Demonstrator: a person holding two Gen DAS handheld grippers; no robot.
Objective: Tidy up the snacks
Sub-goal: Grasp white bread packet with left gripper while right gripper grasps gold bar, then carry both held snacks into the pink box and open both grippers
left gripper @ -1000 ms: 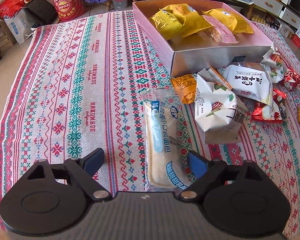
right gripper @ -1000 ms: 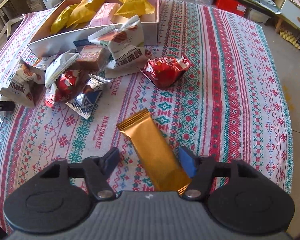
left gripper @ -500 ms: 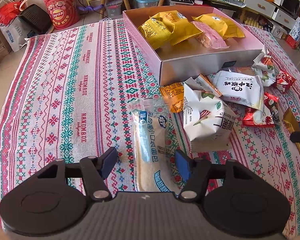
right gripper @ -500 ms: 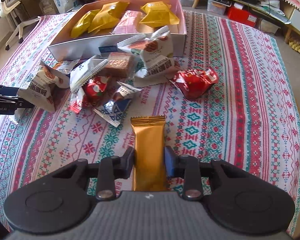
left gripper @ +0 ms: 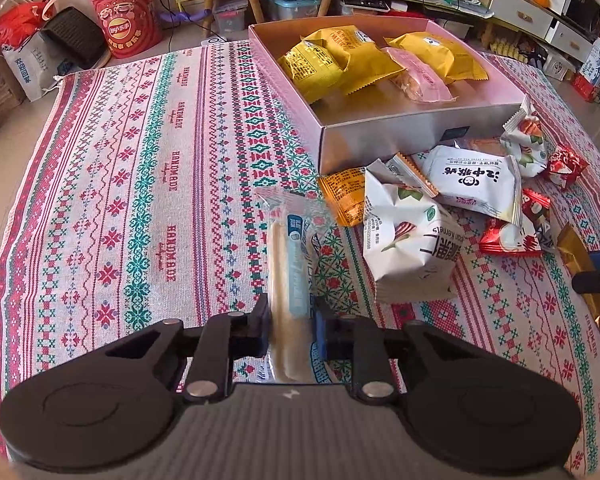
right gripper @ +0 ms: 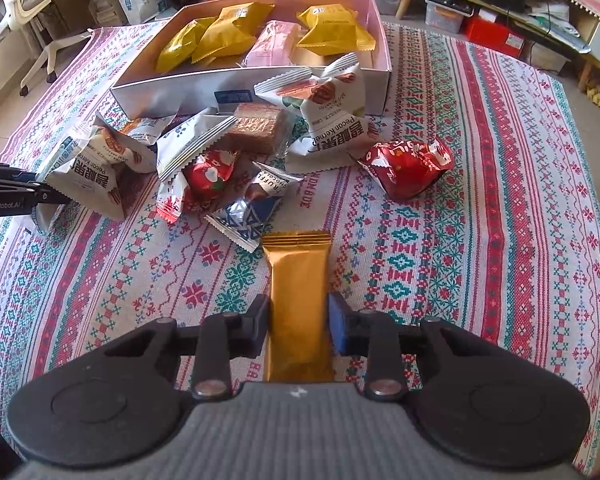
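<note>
My left hand-held gripper [left gripper: 290, 330] pinches the clear bread-stick packet [left gripper: 290, 276] at bottom centre; my right hand-held gripper [right gripper: 298, 326] clamps the gold bar [right gripper: 299, 304]. Risk: slick wrappers slip out before reaching the pink box [left gripper: 384, 136], upper right.

I see a tabletop [left gripper: 148, 184] covered by a red-and-green patterned cloth. In the upper right of the left wrist view an open pink box [left gripper: 384, 142] sits on it. Just below the box lies a loose heap: pecan kernel packets [right gripper: 332, 120], a red foil pouch [right gripper: 408, 166], a truffle chocolate wrapper [right gripper: 252, 216].
</note>
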